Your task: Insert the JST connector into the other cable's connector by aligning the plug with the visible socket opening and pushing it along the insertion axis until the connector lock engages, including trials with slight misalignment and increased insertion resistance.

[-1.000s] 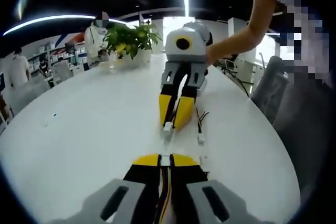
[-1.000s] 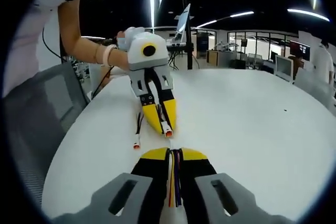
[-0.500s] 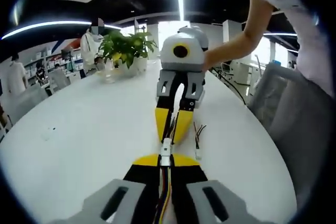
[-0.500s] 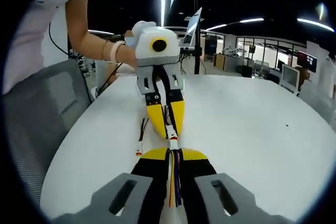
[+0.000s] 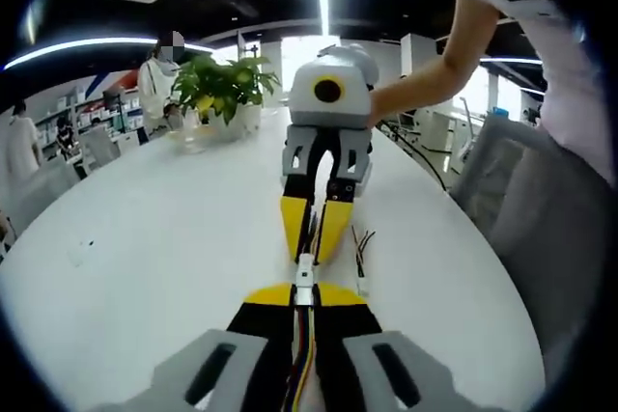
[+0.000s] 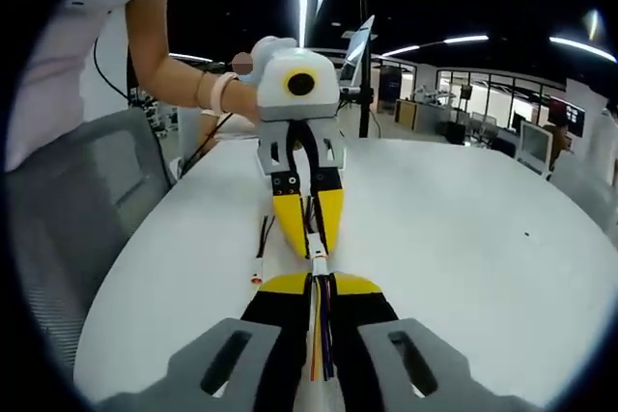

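Left tool (image 5: 303, 288): jaws clamped on its cable, wires running back between them
Right tool (image 6: 316, 280): jaws clamped on its own cable
Connectors (image 5: 304, 271): white, meeting end to end between the facing tool tips above the tabletop (image 5: 174, 229)
Spare cable (image 5: 361, 258): lies on the tabletop just beside the tools
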Demonstrator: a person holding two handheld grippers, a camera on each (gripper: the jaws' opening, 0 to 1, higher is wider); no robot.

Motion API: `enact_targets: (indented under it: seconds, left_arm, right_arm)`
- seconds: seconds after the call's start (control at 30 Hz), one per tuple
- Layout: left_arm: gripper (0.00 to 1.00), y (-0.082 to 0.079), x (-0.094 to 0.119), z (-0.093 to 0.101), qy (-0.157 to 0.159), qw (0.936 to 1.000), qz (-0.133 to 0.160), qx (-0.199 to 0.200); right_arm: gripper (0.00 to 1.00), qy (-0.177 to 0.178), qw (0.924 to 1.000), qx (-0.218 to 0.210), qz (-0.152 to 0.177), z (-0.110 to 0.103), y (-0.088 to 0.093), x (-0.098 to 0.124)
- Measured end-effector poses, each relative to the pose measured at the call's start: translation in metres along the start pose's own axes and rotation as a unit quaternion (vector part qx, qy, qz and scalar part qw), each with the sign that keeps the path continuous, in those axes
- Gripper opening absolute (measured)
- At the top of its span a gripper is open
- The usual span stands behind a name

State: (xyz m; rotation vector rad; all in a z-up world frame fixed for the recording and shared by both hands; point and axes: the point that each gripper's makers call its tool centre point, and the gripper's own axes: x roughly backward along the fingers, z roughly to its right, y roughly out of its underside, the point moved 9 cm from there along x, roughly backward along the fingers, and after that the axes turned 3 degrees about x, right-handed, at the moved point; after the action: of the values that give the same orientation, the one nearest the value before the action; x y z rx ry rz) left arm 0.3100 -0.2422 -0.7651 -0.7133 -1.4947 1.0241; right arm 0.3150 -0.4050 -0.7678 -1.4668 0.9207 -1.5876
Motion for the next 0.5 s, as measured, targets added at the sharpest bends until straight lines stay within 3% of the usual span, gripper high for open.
enact_targets:
  seconds: [0.5]
  left_arm:
    - [0.00,-0.0016,-0.0031,0.0007,0.015,0.9998,-0.004,-0.009]
  right_arm:
    - [0.04,-0.018,0.9998,0.008,0.000,-0.0001,-0.0012,-0.0009]
